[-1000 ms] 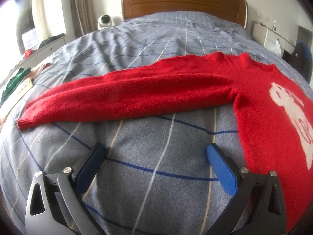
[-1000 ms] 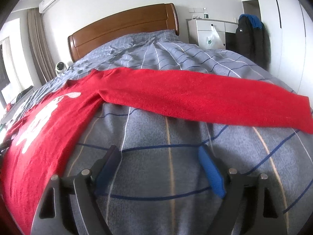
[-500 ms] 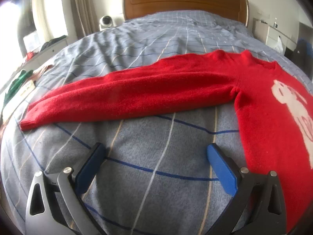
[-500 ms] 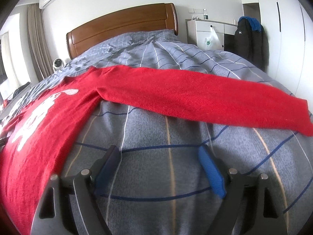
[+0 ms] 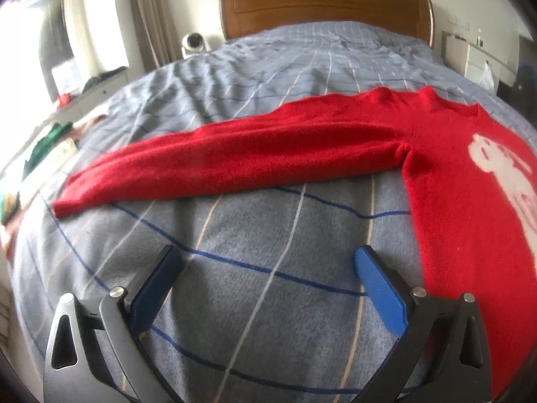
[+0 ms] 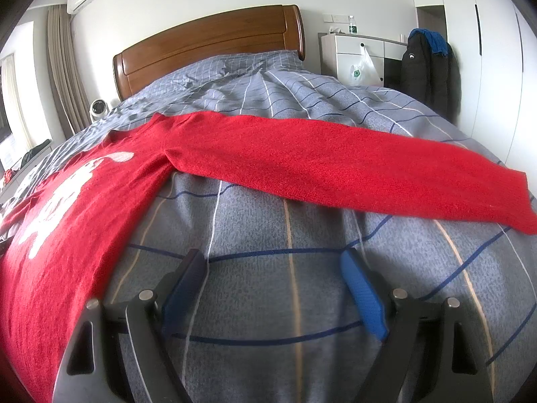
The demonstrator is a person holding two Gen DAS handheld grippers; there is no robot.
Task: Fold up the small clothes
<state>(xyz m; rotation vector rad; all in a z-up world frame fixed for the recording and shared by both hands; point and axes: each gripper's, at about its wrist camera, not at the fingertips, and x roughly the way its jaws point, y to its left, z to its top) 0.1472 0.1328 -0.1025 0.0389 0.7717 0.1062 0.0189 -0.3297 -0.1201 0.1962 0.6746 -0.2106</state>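
A red knit sweater [image 5: 446, 181] with a white figure on its front lies flat on the bed, both sleeves spread out sideways. In the left wrist view its left sleeve [image 5: 235, 158] runs across the middle, cuff at the far left. My left gripper [image 5: 268, 262] is open and empty, above the bedcover just short of that sleeve. In the right wrist view the sweater body [image 6: 77, 208] is at the left and the right sleeve [image 6: 335, 164] stretches to the right. My right gripper [image 6: 272, 265] is open and empty, short of the sleeve.
The grey-blue checked bedcover [image 5: 268, 67] covers the bed, with a wooden headboard [image 6: 208, 47] behind. A white cabinet [image 6: 355, 57] and a dark jacket [image 6: 426, 67] stand at the right. A low shelf with clothes [image 5: 50, 141] lines the left side.
Both grippers have shifted slightly; the left view has swung a little left, the sweater sitting further right and higher. Both stay open and empty. The sweater has not moved.
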